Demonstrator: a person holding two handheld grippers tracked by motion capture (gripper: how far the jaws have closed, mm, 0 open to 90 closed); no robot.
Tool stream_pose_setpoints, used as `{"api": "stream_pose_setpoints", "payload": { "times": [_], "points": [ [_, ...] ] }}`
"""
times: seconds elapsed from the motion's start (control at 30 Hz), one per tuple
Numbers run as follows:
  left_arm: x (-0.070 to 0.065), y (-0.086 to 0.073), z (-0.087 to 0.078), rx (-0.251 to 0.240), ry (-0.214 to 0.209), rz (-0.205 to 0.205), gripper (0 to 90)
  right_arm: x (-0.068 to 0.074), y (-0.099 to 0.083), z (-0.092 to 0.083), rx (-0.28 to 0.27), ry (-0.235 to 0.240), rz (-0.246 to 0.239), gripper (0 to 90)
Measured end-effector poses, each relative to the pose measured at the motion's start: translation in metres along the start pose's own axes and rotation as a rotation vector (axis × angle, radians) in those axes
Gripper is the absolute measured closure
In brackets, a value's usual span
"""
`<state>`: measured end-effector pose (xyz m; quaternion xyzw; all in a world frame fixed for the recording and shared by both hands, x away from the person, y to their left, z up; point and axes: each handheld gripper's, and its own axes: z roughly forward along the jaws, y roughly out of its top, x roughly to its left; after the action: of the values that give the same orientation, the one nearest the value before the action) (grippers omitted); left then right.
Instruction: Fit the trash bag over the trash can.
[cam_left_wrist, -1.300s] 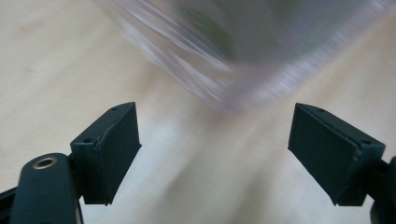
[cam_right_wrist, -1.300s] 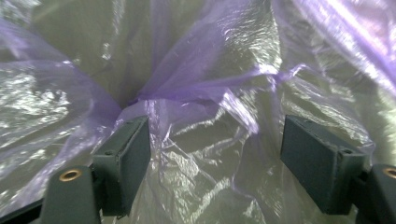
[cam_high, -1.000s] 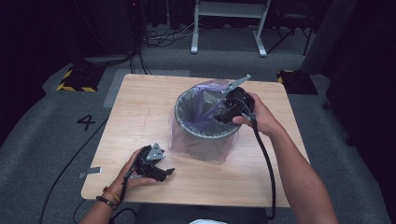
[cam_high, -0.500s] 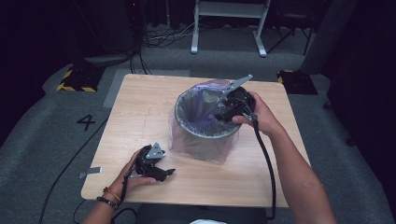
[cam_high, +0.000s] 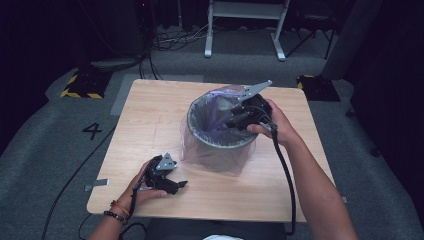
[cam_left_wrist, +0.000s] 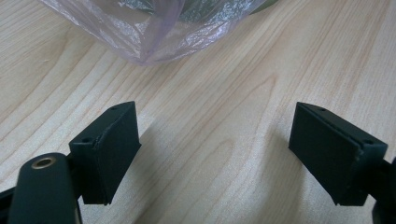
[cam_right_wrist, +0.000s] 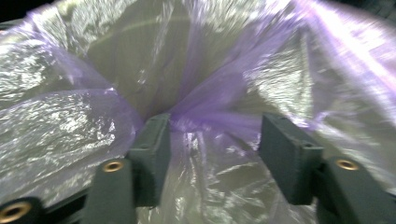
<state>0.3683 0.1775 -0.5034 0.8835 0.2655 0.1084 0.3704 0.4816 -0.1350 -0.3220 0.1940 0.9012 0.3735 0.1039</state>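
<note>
The right gripper (cam_high: 234, 120) reaches down inside the mouth of a grey bin (cam_high: 220, 145), with a bunched fold of the purple plastic liner (cam_right_wrist: 210, 116) lying between its 2 jaws. The jaws have just been closing on that fold; they stand at a middling gap and do not yet look clamped on it. The liner drapes over the bin rim and hangs loosely down the outside.

The bin stands near the middle of the wooden table (cam_high: 150, 120), slightly toward the person's right. The left gripper (cam_high: 172, 186) rests low at the near left of the table, apart from the bin, jaws spread wide over bare wood with nothing between them. In the left gripper view, a corner of the liner (cam_left_wrist: 154, 32) lies on the table just ahead.

Judged from here, the thin film could slip out if the jaws catch too little of it, or tear if pulled hard. With the left gripper not steadying the bin, a firm tug could also tip or drag it.
</note>
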Motion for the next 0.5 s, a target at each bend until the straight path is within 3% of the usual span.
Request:
{"api": "stream_pose_setpoints", "payload": {
  "times": [0.13, 0.5],
  "points": [
    [0.0, 0.0, 0.0, 0.0, 0.0, 0.0, 15.9, 0.002, 0.002, 0.01, 0.078, -0.003, 0.003, 28.5],
    [0.0, 0.0, 0.0, 0.001, -0.001, 0.002, 15.9, 0.004, 0.004, 0.019, 0.211, -0.044, 0.005, 27.6]
  ]
}}
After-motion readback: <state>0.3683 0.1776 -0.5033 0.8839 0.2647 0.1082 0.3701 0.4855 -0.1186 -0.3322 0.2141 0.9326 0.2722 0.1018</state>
